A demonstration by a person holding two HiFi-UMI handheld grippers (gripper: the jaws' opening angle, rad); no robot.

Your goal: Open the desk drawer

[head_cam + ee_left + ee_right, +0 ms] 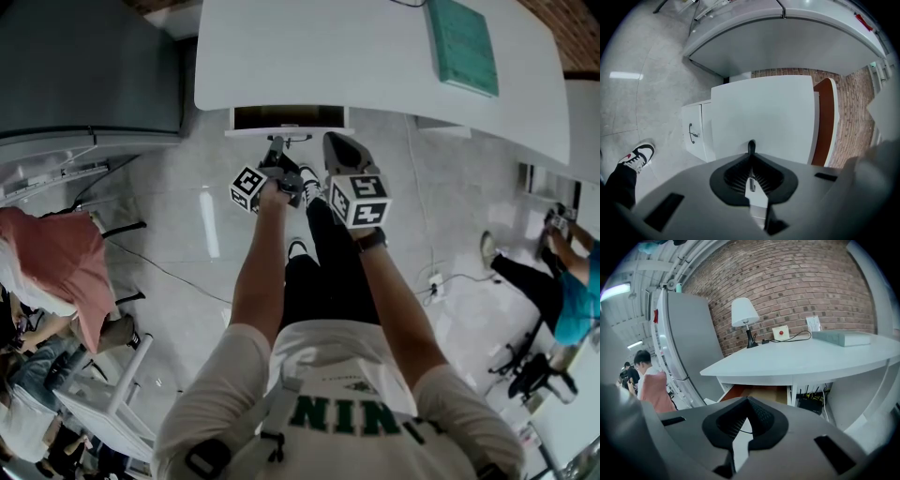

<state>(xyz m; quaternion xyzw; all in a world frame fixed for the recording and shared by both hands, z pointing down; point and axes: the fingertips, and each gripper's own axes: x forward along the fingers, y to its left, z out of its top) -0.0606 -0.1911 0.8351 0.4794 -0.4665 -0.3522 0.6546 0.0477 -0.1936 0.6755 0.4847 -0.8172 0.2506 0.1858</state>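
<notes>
The white desk [375, 56] has its drawer [291, 117] pulled part way out, and the dark inside shows under the desk edge. In the right gripper view the drawer [757, 392] shows a brown interior. My left gripper [277, 150] is at the drawer front, shut on the drawer handle [751, 146], whose dark end sticks out past the closed tips [751, 157]. The white drawer front [764, 117] fills that view, which is rolled sideways. My right gripper [339, 145] hangs just right of the left one, off the drawer, its jaws [748, 401] shut on nothing.
A teal book [462, 42] lies on the desk, and a lamp [744, 315] stands by the brick wall. A grey fridge [89, 66] is at the left. A white cabinet [696, 136] stands nearby. A person in pink [56, 272] is at the left and another person [562, 281] sits at the right.
</notes>
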